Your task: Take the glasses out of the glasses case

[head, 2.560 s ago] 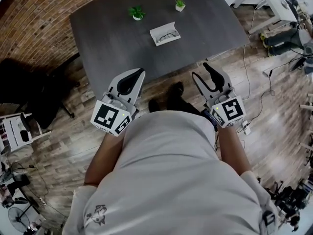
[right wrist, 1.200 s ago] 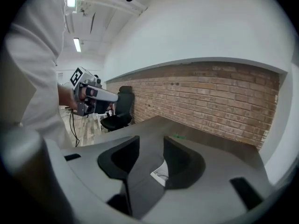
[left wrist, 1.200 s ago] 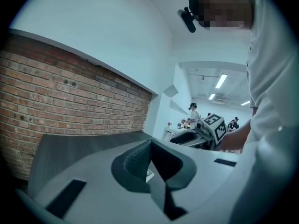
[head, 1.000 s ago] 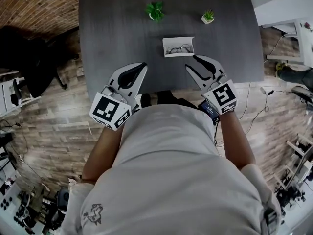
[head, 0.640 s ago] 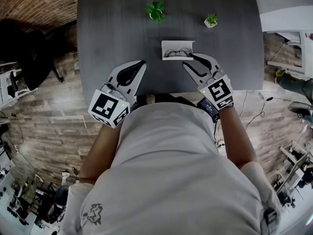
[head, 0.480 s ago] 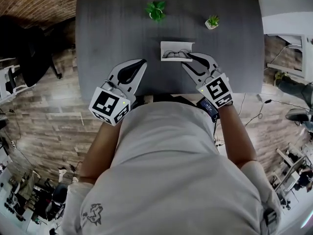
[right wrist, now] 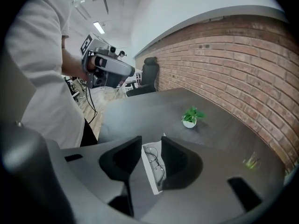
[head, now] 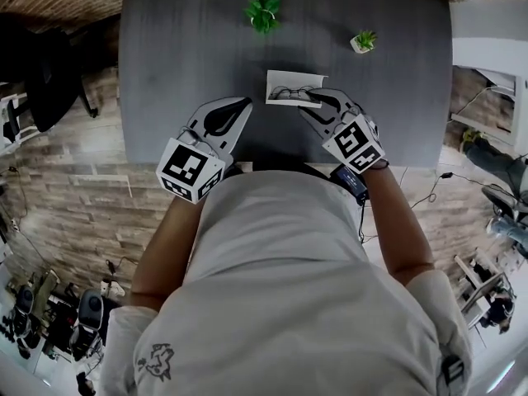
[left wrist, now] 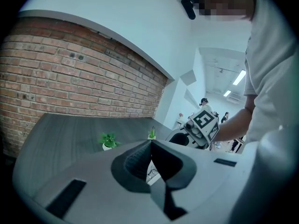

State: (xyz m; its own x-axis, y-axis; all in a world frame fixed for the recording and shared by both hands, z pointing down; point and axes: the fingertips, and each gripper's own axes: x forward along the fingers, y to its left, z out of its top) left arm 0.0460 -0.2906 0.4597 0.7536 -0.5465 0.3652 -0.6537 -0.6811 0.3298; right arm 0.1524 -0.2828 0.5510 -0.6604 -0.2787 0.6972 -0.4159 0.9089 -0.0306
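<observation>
1. Seen from above, a person in a pale shirt [head: 289, 271] stands at the front edge of a dark grey desk [head: 190, 48], holding a claw in each hand.
2. The glasses case [head: 289, 77], white and lying open, sits on the desk near its front edge, roughly in the middle. The glasses [right wrist: 155, 158], with thin dark frames, lie inside it.
3. The right claw [head: 315, 100] points down at the right end of the case. Its jaws are released and stand apart. In the right gripper view, the near end of the case and the glasses show in the gap between them. Neither pad is seen pressing on the case.
4. The left claw [head: 245, 102] hangs over the desk's front edge, to the left of the case and clear of it. Its jaws are clenched tip to tip, with nothing caught between them.
5. Two small potted plants stand farther back on the desk, well apart from the case. A leafy plant [head: 263, 12] is left of centre, and a smaller plant [head: 363, 41] in a white pot is to the right.
6. A wood-plank floor [head: 74, 205] surrounds the desk, and a black chair [head: 49, 81] stands at the left.
</observation>
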